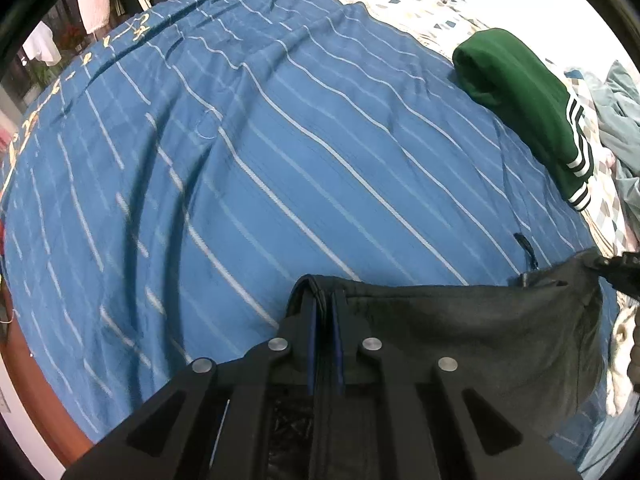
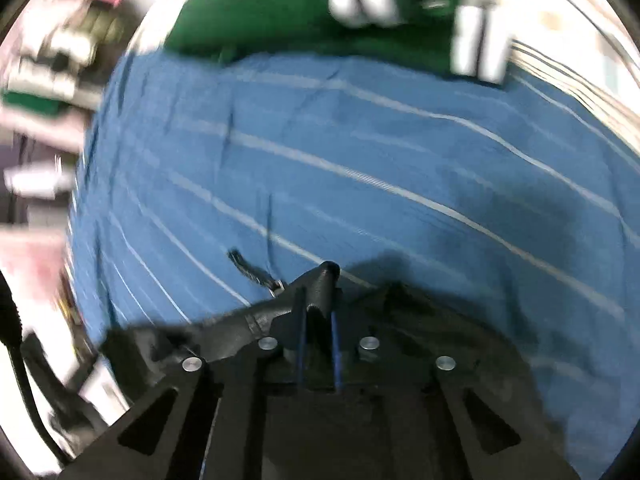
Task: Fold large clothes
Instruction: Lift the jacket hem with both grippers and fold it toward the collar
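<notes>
A dark grey garment (image 1: 472,332) hangs stretched over the blue striped bed cover (image 1: 248,168). My left gripper (image 1: 323,292) is shut on its top edge, the cloth pinched between the fingers. At the right edge of the left wrist view, my right gripper (image 1: 612,270) holds the garment's other corner. In the blurred right wrist view my right gripper (image 2: 320,280) is shut on the dark grey garment (image 2: 240,324), with a small zip pull (image 2: 256,270) dangling beside it.
A folded green garment (image 1: 520,92) with white stripes lies at the far right of the bed, seen also as the green garment (image 2: 280,4) in the right wrist view. Pale crumpled clothes (image 1: 620,120) lie beyond it. Hanging clothes (image 1: 96,4) and a wooden bed edge (image 1: 36,392) sit at the left.
</notes>
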Available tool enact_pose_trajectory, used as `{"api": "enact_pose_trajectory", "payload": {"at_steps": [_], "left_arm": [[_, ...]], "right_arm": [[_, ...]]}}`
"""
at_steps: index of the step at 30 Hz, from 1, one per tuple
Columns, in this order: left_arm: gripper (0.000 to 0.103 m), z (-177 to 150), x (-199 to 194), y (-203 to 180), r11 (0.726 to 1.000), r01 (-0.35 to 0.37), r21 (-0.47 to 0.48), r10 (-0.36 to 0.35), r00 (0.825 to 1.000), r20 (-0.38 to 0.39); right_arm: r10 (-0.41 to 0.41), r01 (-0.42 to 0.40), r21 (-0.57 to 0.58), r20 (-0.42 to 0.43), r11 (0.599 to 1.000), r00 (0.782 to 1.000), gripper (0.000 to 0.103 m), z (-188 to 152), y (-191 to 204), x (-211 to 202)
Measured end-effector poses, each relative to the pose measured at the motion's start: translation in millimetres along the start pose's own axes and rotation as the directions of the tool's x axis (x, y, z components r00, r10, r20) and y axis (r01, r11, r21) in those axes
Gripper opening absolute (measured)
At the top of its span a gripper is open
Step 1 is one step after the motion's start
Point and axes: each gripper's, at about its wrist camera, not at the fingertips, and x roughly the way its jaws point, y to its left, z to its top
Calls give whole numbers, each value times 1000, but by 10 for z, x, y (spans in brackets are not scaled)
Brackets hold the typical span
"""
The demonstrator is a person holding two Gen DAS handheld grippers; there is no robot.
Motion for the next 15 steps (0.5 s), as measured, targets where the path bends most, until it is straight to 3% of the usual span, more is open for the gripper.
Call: {"api": "enact_pose_trajectory", "payload": {"at_steps": [4, 7, 11, 15], "left_arm": [[5, 103, 365, -93, 999, -21, 46, 24, 998, -55], [6, 156, 589, -90, 998, -19, 57, 23, 996, -84], [11, 210, 556, -45, 999, 2, 43, 3, 994, -108], [16, 243, 258, 24, 1000, 0, 14, 1, 996, -91]], "right_arm": [[-31, 27, 71, 61, 997, 998, 8, -58, -113, -150], [-46, 42, 157, 25, 987, 999, 8, 7, -252, 72], [-138, 147, 180, -61, 973, 989, 8, 142, -171, 543], [-139, 159, 185, -118, 970, 983, 17, 250, -71, 437]]}}
